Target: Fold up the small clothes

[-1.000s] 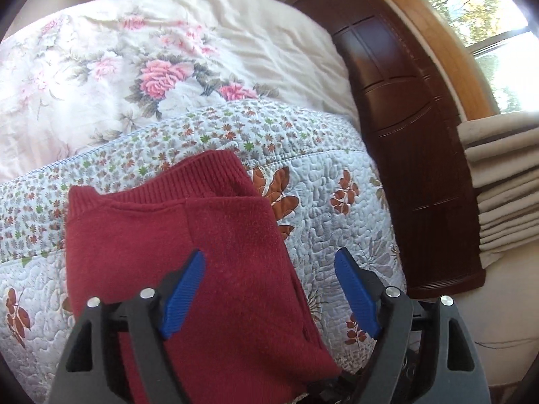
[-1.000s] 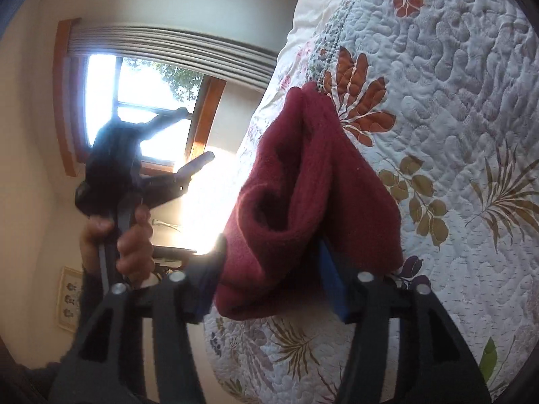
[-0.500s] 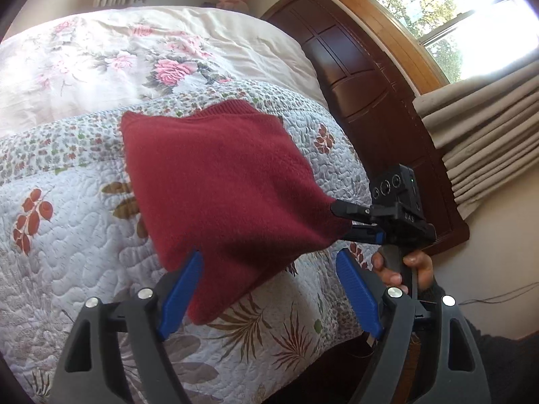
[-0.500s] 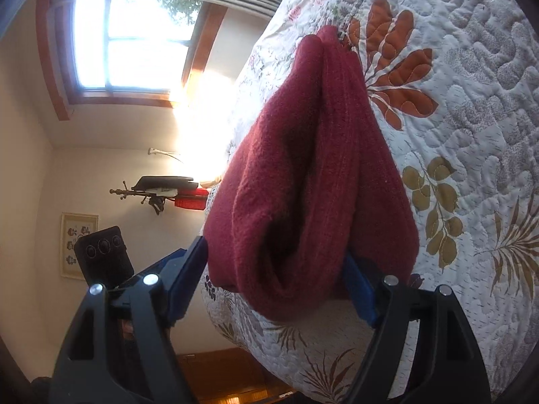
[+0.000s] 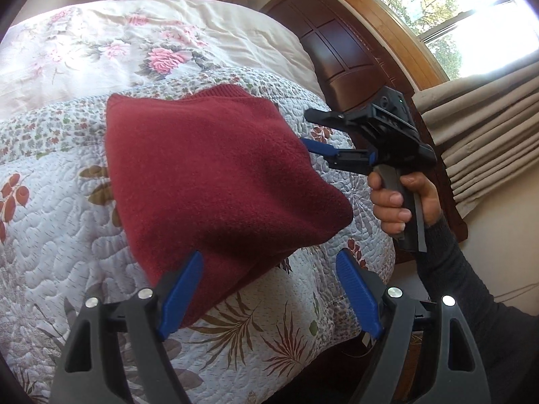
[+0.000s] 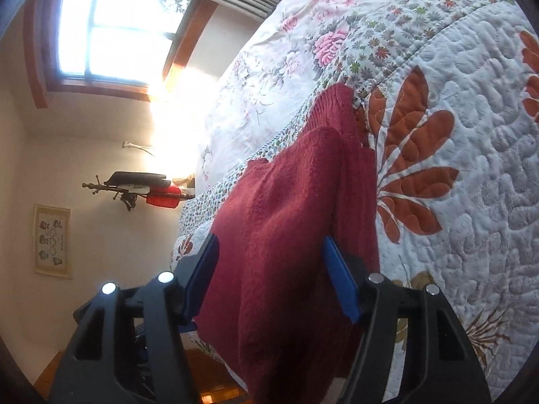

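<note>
A dark red knitted garment (image 5: pixel 209 175) lies folded on the quilted bedspread (image 5: pixel 50 202), ribbed hem at the far side. My left gripper (image 5: pixel 269 294) is open at the garment's near corner, which lies against its left blue pad. To the right a hand (image 5: pixel 397 198) holds my right gripper (image 5: pixel 308 129), jaws apart, lower finger touching the garment's right edge. In the right wrist view the garment (image 6: pixel 286 235) fills the gap of the right gripper (image 6: pixel 271 277), bunched in thick folds; the pads stand wide on either side.
A floral duvet (image 5: pixel 134 43) covers the far part of the bed. A dark wooden headboard (image 5: pixel 353 50), beige curtains (image 5: pixel 488 134) and a window (image 5: pixel 454 10) stand to the right. The bed's edge runs just past the garment. A coat rack (image 6: pixel 134 185) stands by the wall.
The left gripper has pulled back toward the near edge, bringing the whole garment and the right gripper into view. The right gripper has swung round along the quilt, the garment still between its pads.
</note>
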